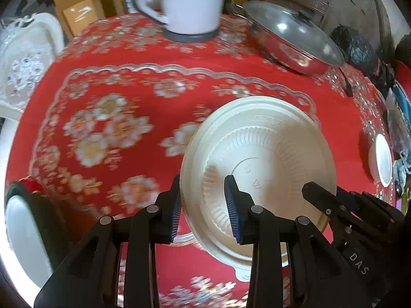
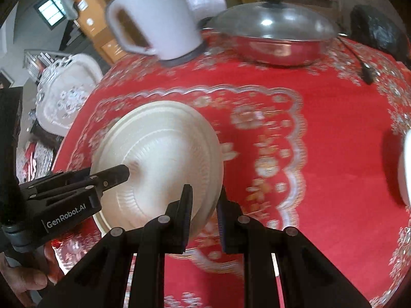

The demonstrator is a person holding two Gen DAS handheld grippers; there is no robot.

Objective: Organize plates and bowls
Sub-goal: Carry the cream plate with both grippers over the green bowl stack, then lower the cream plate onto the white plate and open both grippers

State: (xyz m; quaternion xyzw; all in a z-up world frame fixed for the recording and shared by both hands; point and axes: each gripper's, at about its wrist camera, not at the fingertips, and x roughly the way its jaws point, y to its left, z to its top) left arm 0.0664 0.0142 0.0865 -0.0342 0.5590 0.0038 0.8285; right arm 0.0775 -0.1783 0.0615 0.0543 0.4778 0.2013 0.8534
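A cream plastic bowl [image 1: 259, 159] is held upside down and tilted above the red flowered tablecloth [image 1: 115, 97]. My left gripper [image 1: 203, 205] is shut on its left rim, one finger outside and one on the underside. My right gripper [image 2: 204, 213] is shut on the bowl's [image 2: 159, 154] right rim. Each gripper shows in the other's view, the right gripper [image 1: 334, 205] at the bowl's far edge and the left gripper [image 2: 108, 177] on its base. Another white bowl [image 1: 382, 159] lies at the table's right edge; it also shows in the right wrist view [image 2: 405, 169].
A clear scalloped tray [image 1: 179, 71] lies on the cloth under the bowl. A white kettle [image 1: 185, 2] and a steel lidded wok [image 1: 295, 41] stand at the back. A white dish [image 1: 23, 233] sits at the near left. A white chair [image 2: 66, 89] stands beyond the table.
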